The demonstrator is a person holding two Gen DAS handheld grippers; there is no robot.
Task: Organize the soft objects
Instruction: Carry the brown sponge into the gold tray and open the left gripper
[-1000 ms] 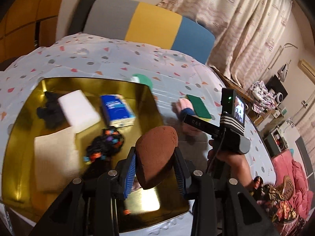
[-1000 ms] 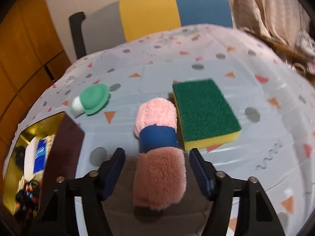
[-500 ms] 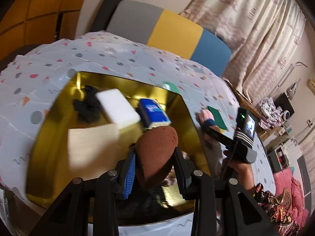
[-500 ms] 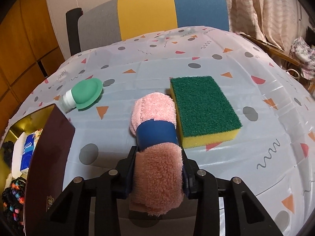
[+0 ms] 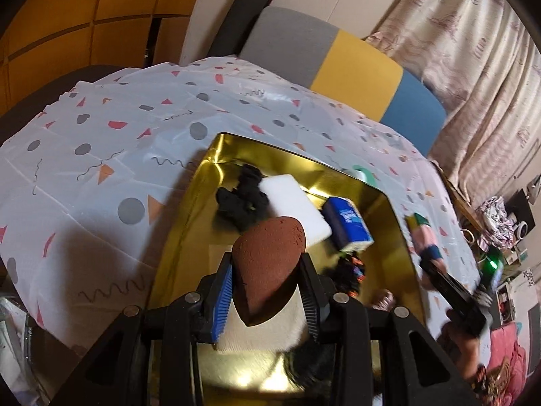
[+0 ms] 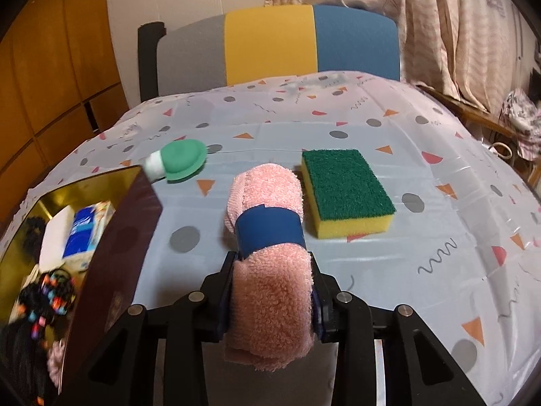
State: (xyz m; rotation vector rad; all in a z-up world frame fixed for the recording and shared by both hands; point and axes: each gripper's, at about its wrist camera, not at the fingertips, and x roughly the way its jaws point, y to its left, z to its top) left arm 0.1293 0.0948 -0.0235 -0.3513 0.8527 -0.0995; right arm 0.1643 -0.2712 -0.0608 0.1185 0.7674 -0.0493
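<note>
My left gripper is shut on a brown teardrop sponge, held above the gold tray. In the tray lie a black scrunchie, a white sponge, a blue tissue pack, a beaded hair tie and a cream cloth. My right gripper is shut on the near end of a pink rolled towel with a blue band, to the right of the tray. A green and yellow scouring sponge lies just right of the towel.
A green and white puff lies beyond the tray's far right corner. The tray's dark outer wall stands close to the left of the towel. A grey, yellow and blue chair back rises behind the table, with curtains to the right.
The right jaws closed on the pink towel, which they stood open around before. The left gripper carried the brown sponge leftward over the tray.
</note>
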